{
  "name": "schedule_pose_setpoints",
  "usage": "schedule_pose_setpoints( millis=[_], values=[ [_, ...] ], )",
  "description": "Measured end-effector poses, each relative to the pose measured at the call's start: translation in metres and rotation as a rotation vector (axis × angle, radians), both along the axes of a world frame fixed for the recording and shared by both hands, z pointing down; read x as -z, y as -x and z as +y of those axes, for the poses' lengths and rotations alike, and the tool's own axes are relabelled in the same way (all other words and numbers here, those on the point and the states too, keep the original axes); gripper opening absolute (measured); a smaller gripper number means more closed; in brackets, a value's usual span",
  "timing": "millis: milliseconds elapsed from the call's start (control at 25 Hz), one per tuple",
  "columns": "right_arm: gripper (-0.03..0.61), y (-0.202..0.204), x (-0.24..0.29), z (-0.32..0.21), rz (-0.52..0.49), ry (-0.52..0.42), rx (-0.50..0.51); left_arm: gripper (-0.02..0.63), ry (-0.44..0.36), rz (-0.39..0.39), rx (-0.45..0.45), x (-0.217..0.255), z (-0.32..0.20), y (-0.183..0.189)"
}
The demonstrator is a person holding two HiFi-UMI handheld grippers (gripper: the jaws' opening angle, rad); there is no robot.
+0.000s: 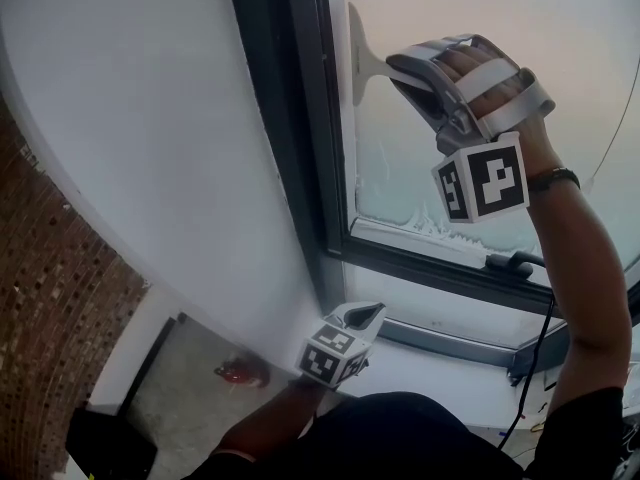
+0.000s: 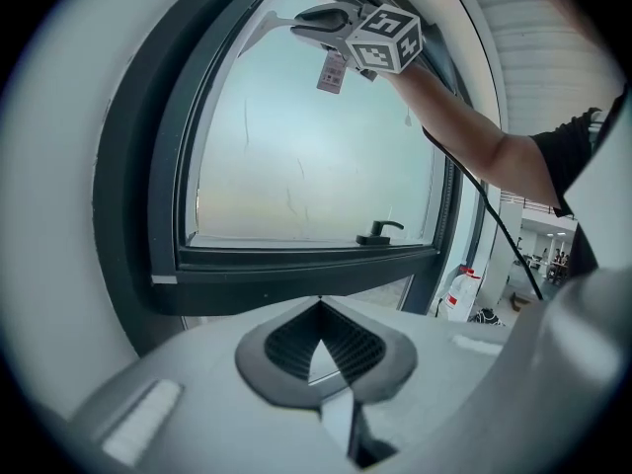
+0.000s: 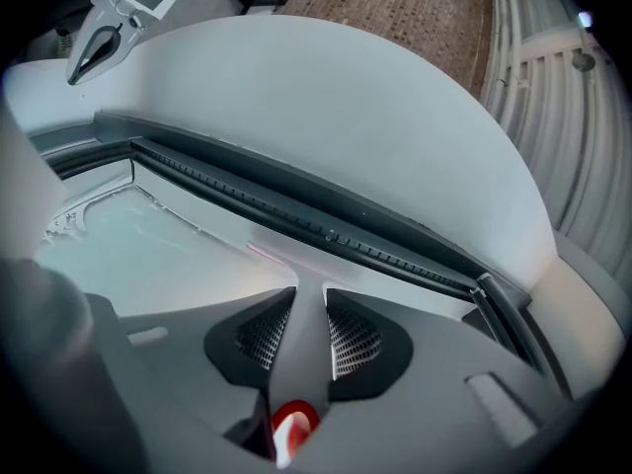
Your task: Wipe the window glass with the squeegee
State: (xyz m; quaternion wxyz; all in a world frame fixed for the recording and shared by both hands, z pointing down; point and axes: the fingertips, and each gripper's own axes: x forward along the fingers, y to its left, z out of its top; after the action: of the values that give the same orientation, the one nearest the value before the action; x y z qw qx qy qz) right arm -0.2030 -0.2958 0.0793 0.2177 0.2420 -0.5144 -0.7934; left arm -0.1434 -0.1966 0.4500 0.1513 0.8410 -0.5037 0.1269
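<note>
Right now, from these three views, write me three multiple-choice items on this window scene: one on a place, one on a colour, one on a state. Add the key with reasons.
1. Where is the blade of the squeegee?
A. Lying on the sill
B. On the glass, beside the dark frame
C. On the floor

2. What colour is the window handle?
A. White
B. Red
C. Black

3. How do the fingers of the left gripper stand?
A. Shut on nothing
B. Shut on the squeegee
C. Wide apart

Key:
1 B: the head view shows the blade on the glass next to the frame, held there by the right gripper.
2 C: the handle shows black against the pale pane.
3 A: its own view shows the fingertips meeting with nothing between them.
</note>
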Motion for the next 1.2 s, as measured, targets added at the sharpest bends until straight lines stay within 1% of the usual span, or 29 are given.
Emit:
schedule_pose_setpoints(
  millis=[80,200,480,760,1000,1200],
  values=[
    [0.120,0.001,0.000,-0.004,0.005,0.001,-0.007,0.000,0.004,-0.003,0.002,-0.004,0.000,0.005],
    [0.120,-0.002,0.002,-0.007,0.003,-0.001,-0.016,0.000,-0.001,0.006,0.008,0.002,-0.001,0.008],
    [0.120,-0.025,0.003,-0.010,0.000,-0.010,-0.049,0.000,0.000,-0.008,-0.030,-0.004,-0.005,0.000],
    [0.120,-0.064,0.010,-0.007,-0.002,-0.026,-0.080,0.000,0.003,-0.003,-0.065,-0.006,-0.008,-0.026],
    [0.120,-0.107,0.011,-0.009,-0.004,-0.032,-0.123,0.000,0.011,-0.006,-0.112,-0.008,-0.010,-0.057],
    [0.120,-0.148,0.011,-0.010,-0.002,-0.035,-0.163,0.000,0.005,0.021,-0.118,0.010,-0.011,-0.086]
  ],
)
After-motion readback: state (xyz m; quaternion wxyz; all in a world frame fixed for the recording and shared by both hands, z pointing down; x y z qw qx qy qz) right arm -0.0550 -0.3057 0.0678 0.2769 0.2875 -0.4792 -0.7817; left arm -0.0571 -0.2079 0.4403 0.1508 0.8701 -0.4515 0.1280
